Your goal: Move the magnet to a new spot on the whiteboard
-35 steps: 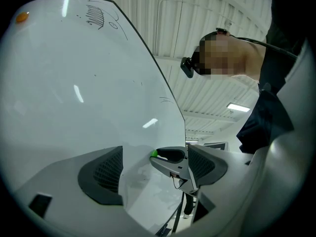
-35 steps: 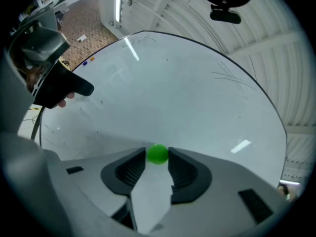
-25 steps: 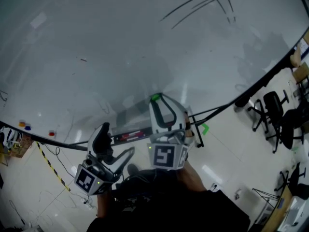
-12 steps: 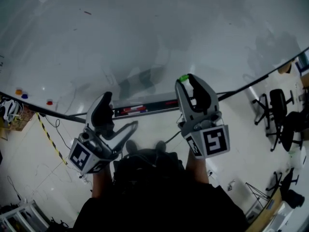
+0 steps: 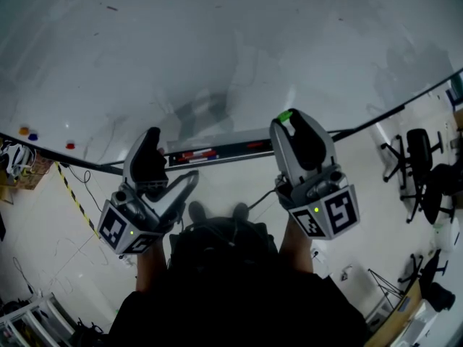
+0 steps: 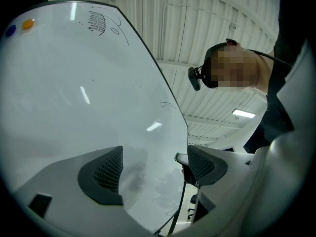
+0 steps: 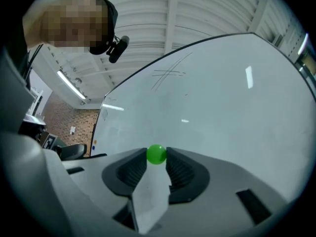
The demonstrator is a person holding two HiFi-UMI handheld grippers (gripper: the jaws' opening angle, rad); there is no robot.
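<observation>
The small green magnet (image 7: 157, 154) sits pinched between the tips of my right gripper (image 7: 157, 158), which is shut on it. In the head view the green magnet (image 5: 285, 115) shows at the tip of the right gripper (image 5: 289, 119), level with the bottom edge of the whiteboard (image 5: 217, 42). Whether it touches the board I cannot tell. My left gripper (image 5: 171, 157) hangs to the left, open, with nothing between its jaws. The left gripper (image 6: 154, 166) looks along the whiteboard (image 6: 74, 93).
Orange (image 5: 24, 131), blue (image 5: 33, 136) and red (image 5: 70, 145) magnets cling to the board's lower left. A tray with markers (image 5: 195, 154) runs along the board's bottom edge. Office chairs (image 5: 416, 157) stand at the right. Striped tape (image 5: 72, 201) crosses the floor at the left.
My right gripper has moved to the right and rolled, with the green magnet still in it. The left gripper has barely shifted.
</observation>
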